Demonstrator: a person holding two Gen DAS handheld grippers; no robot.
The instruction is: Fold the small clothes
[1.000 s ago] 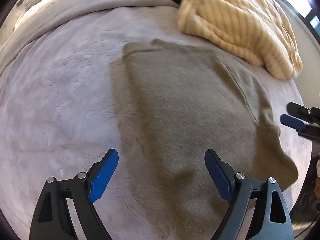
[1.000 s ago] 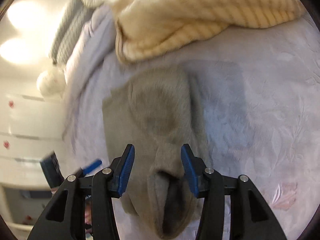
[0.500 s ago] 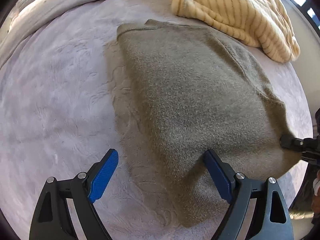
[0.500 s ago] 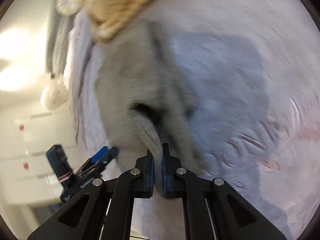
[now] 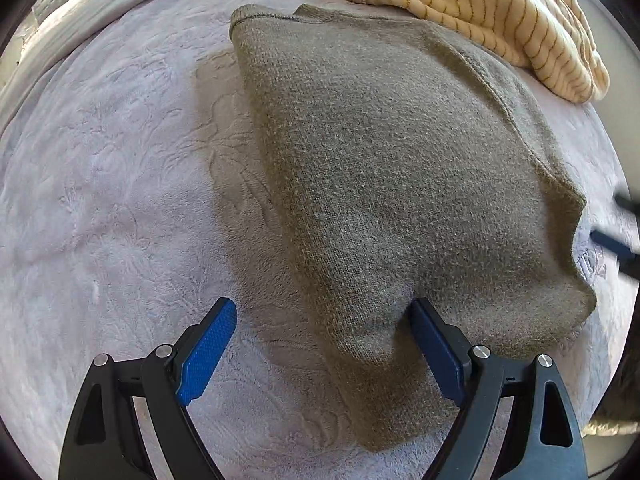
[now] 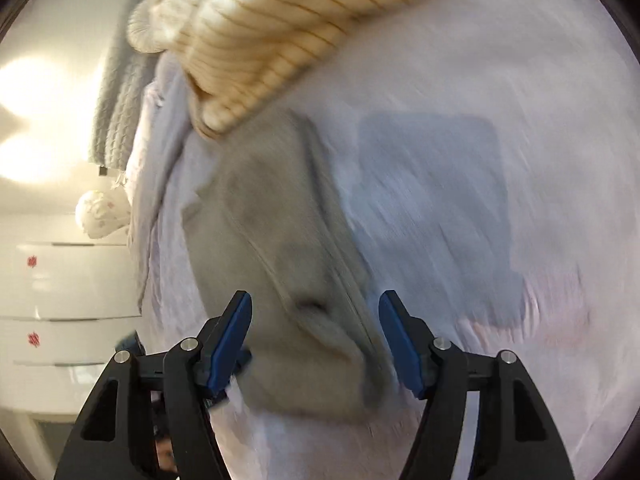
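A folded olive-grey knit garment (image 5: 384,184) lies on the pale bedspread (image 5: 112,208). My left gripper (image 5: 324,344) is open, its jaws wide apart over the garment's near corner; the right pad (image 5: 434,350) touches the cloth. In the right wrist view, blurred by motion, the same garment (image 6: 280,240) lies flat, its near end between the open jaws of my right gripper (image 6: 316,332), which holds nothing. The right gripper's blue fingertips (image 5: 612,242) show at the left wrist view's right edge.
A cream striped knit garment (image 5: 480,12) lies bunched at the far edge of the olive one; it also shows in the right wrist view (image 6: 280,32). A grey knit blanket (image 6: 116,108) hangs at the bedside. White drawers (image 6: 60,280) stand on the left.
My right gripper was shut on the garment's corner half a second ago and has now opened and let go. The garment has settled flat. My left gripper stayed open.
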